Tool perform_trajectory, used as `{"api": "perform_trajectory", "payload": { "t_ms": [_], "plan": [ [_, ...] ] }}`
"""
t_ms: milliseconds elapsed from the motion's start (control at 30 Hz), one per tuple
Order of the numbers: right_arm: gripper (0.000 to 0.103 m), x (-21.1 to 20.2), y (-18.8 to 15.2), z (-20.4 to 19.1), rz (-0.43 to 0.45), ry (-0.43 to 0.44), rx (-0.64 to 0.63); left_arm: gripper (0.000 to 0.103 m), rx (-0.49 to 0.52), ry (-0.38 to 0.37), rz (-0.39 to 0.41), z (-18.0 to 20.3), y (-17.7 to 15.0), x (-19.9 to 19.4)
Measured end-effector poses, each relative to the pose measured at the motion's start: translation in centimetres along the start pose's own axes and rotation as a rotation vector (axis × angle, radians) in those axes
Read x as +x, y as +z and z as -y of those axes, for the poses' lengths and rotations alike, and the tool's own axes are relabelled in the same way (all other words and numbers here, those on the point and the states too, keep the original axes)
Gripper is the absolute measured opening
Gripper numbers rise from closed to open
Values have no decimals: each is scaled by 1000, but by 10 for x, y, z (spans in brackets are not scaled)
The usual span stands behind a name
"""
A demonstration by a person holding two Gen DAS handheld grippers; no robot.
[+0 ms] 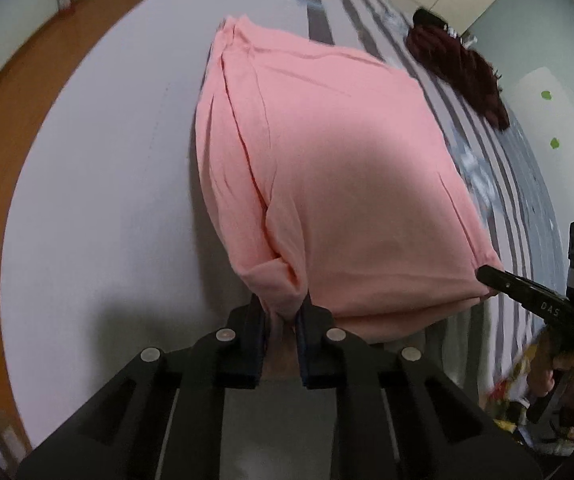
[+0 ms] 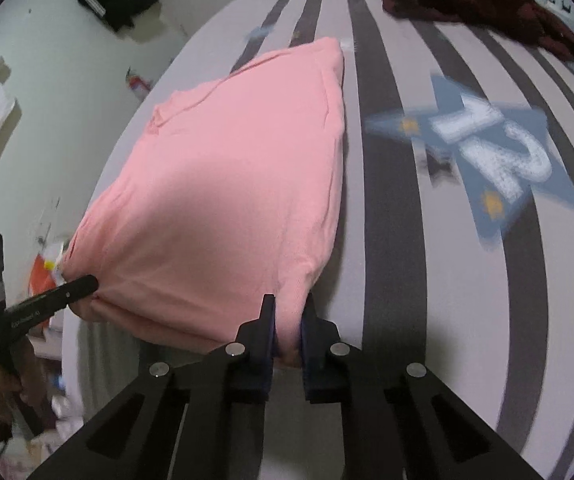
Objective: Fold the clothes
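Observation:
A pink garment (image 1: 327,184), folded into a rough rectangle, is held up by its near edge over the bed; it also shows in the right wrist view (image 2: 227,192). My left gripper (image 1: 283,312) is shut on the garment's near left corner. My right gripper (image 2: 289,312) is shut on the near right corner. The right gripper shows at the garment's right corner in the left wrist view (image 1: 495,280). The left gripper shows at the left corner in the right wrist view (image 2: 83,286). The garment's far end rests on the bed.
The bed has a plain white part (image 1: 107,160) and a grey-striped cover (image 2: 427,280) with a blue star print (image 2: 487,148). A dark red garment (image 2: 479,0) lies at the far end, also in the left wrist view (image 1: 459,72). Clutter lies on the floor (image 2: 47,360) beside the bed.

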State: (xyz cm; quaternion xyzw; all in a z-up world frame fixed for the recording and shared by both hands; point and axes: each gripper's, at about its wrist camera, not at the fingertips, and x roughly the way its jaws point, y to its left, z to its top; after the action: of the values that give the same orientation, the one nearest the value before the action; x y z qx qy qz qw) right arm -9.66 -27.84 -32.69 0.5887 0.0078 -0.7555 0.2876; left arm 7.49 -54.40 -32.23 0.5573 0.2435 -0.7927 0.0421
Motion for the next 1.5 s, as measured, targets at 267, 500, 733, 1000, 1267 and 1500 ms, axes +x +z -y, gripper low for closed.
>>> {"api": "perform_trajectory", "payload": {
  "t_ms": [267, 500, 733, 1000, 1267, 1500],
  "plan": [
    [9, -69, -16, -35, 88, -36, -42, 11, -14, -19, 130, 21, 22, -75],
    [9, -57, 78, -39, 237, -48, -55, 11, 31, -14, 233, 25, 115, -72],
    [9, 9, 167, -31, 192, -51, -19, 12, -43, 11, 167, 10, 204, 0],
    [10, 63, 217, -11, 138, -60, 35, 17, -99, 44, 71, -14, 237, 54],
    [53, 68, 223, 13, 160, 77, 158, 44, -154, -57, 78, -27, 234, 51],
    [64, 62, 221, 19, 217, 63, 127, 102, -214, -96, 208, -41, 242, 17]
  ]
}}
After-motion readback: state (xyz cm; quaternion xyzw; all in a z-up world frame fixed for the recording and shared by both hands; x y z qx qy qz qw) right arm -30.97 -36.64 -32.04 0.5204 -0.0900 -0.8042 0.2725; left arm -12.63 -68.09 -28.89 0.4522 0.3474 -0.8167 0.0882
